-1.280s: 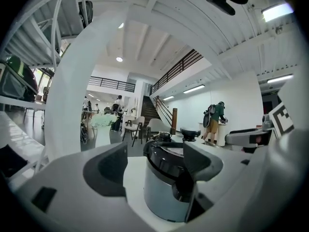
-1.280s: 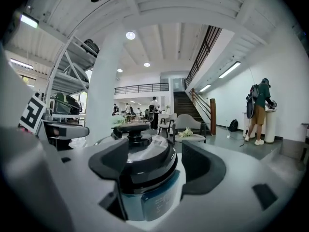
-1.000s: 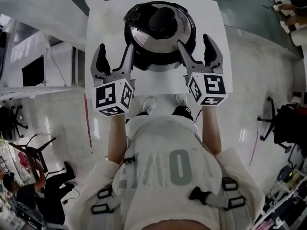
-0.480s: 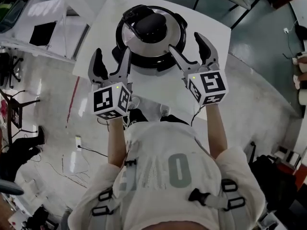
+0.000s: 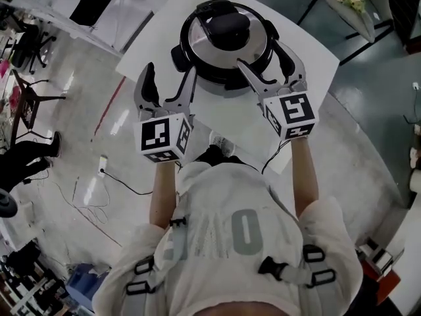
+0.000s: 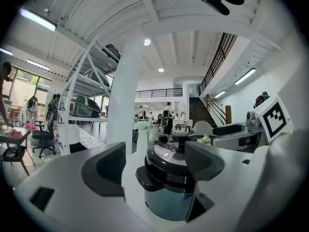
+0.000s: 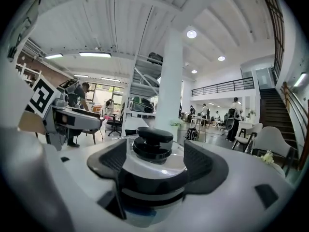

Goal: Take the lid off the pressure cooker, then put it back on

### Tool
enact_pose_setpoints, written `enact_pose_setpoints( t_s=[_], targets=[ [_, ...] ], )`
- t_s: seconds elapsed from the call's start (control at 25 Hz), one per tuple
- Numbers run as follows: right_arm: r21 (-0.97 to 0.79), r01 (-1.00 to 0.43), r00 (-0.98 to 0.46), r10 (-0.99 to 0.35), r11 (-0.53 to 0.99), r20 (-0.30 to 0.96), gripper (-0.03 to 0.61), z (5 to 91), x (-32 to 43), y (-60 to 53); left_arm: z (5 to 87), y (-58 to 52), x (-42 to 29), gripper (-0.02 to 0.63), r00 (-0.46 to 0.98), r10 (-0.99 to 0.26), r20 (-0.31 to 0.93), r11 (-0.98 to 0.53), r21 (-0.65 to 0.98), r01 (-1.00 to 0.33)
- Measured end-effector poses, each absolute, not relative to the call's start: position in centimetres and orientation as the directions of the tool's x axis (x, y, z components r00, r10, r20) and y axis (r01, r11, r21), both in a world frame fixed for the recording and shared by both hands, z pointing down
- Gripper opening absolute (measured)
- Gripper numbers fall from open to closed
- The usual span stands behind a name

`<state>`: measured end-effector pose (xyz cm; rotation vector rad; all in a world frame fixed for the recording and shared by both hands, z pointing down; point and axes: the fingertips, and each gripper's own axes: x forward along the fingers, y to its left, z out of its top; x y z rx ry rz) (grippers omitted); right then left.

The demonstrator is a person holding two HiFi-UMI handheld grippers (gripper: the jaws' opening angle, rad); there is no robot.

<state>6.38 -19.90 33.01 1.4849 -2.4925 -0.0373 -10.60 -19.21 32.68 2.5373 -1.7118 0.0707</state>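
The pressure cooker (image 5: 227,45) stands on a white table (image 5: 220,114), its steel lid (image 5: 204,38) on and a black knob (image 5: 229,26) on top. My left gripper (image 5: 169,83) hovers at the cooker's front left with its jaws open; they have just been opening a little, and no pad touches anything. In the left gripper view the cooker (image 6: 169,178) sits just ahead between the jaws. My right gripper (image 5: 270,64) is open at the cooker's front right. In the right gripper view the lid knob (image 7: 152,141) shows between its spread jaws, pads off it.
The table's near edge runs just in front of the person's body. Office chairs (image 5: 33,94) and a floor cable (image 5: 122,183) lie to the left. Another table with flowers (image 5: 348,5) stands at the upper right. A white pillar (image 6: 128,91) rises behind the cooker.
The head view has swung, so table and cooker look turned. The left gripper has shifted sideways along the cooker's front. The right gripper has turned toward the cooker.
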Motion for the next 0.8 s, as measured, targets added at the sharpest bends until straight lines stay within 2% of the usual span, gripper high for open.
enact_pose_setpoints(
  t_s=[0.28, 0.44, 0.64, 0.8],
  targets=[
    [0.164, -0.817, -0.517, -0.828, 0.553, 0.217, 0.362, 32.8, 6.4, -21.1, 31.9, -20.8, -9.1, 0.367, 0.374, -0.924, 0.075, -0.376, -0.008, -0.927],
    [0.195, -0.761, -0.573, -0.782, 0.618, 0.245, 0.362, 32.6, 6.1, -22.8, 31.0, -22.3, -7.6, 0.402, 0.426, -0.902, 0.075, -0.430, -0.048, -0.902],
    [0.180, -0.640, -0.679, -0.659, 0.747, 0.323, 0.362, 33.4, 5.2, -24.9, 31.4, -24.5, -5.3, 0.416, 0.518, -0.843, 0.146, -0.534, -0.106, -0.839],
    [0.175, -0.596, -0.710, -0.617, 0.783, 0.340, 0.362, 33.5, 5.3, -26.2, 32.3, -25.5, -4.2, 0.416, 0.538, -0.822, 0.184, -0.563, -0.125, -0.817]
  ],
)
